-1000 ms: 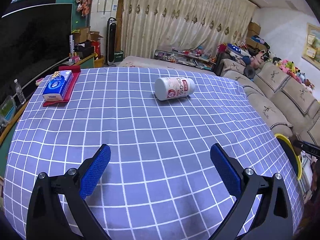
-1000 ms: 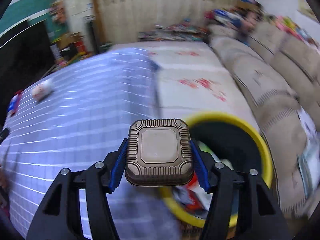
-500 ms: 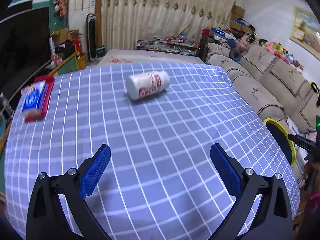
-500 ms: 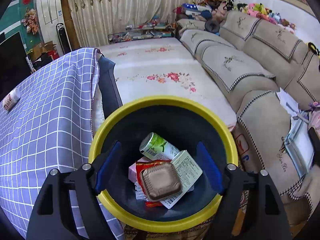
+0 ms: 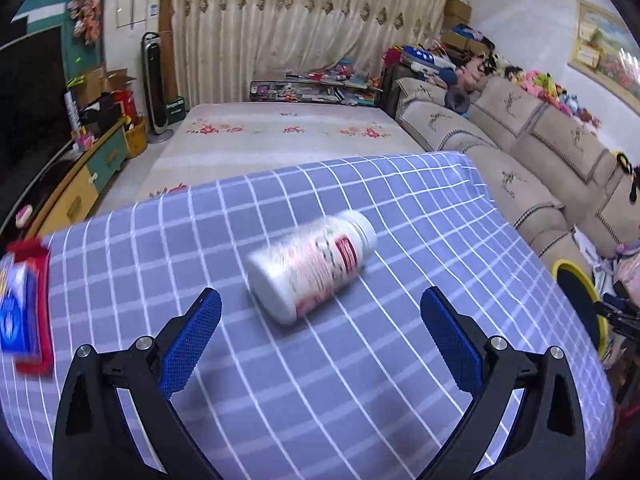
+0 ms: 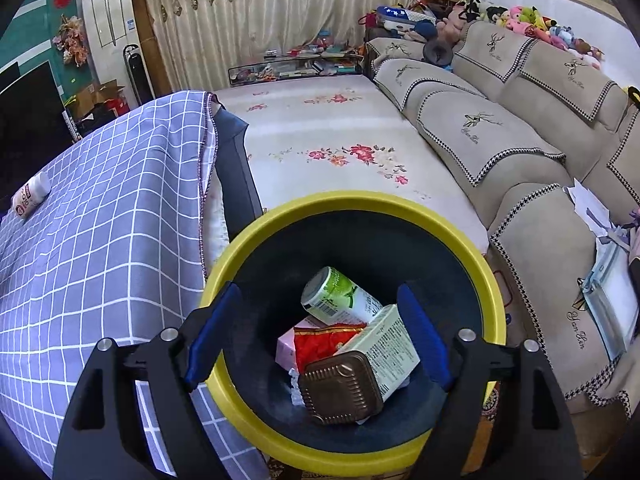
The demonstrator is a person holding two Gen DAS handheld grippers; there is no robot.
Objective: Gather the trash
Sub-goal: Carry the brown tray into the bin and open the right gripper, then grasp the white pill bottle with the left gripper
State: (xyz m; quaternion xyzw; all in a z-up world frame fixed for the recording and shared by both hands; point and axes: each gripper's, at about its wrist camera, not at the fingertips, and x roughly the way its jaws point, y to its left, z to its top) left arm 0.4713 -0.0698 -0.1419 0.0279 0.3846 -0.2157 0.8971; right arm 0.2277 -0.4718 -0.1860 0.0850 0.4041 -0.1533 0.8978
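Note:
A white pill bottle [image 5: 312,266] with a red label lies on its side on the blue checked tablecloth [image 5: 360,380]. My left gripper [image 5: 320,316] is open and empty, just short of the bottle, which sits between and ahead of the fingers. The bottle also shows far left in the right wrist view [image 6: 30,196]. My right gripper [image 6: 318,332] is open and empty above a yellow-rimmed dark bin [image 6: 240,248]. In the bin lie a brown square box [image 6: 340,386], a green can [image 6: 338,296], a white carton [image 6: 384,344] and a red wrapper [image 6: 320,340].
A blue tissue pack on a red tray [image 5: 22,312] sits at the table's left edge. The bin [image 5: 576,300] stands beyond the table's right edge. A beige sofa [image 6: 520,152] lies right, a floral mat [image 6: 332,148] behind.
My left gripper has moved forward to the bottle, which now looms close. My right gripper opened and dropped the brown box into the bin, where it now lies tilted.

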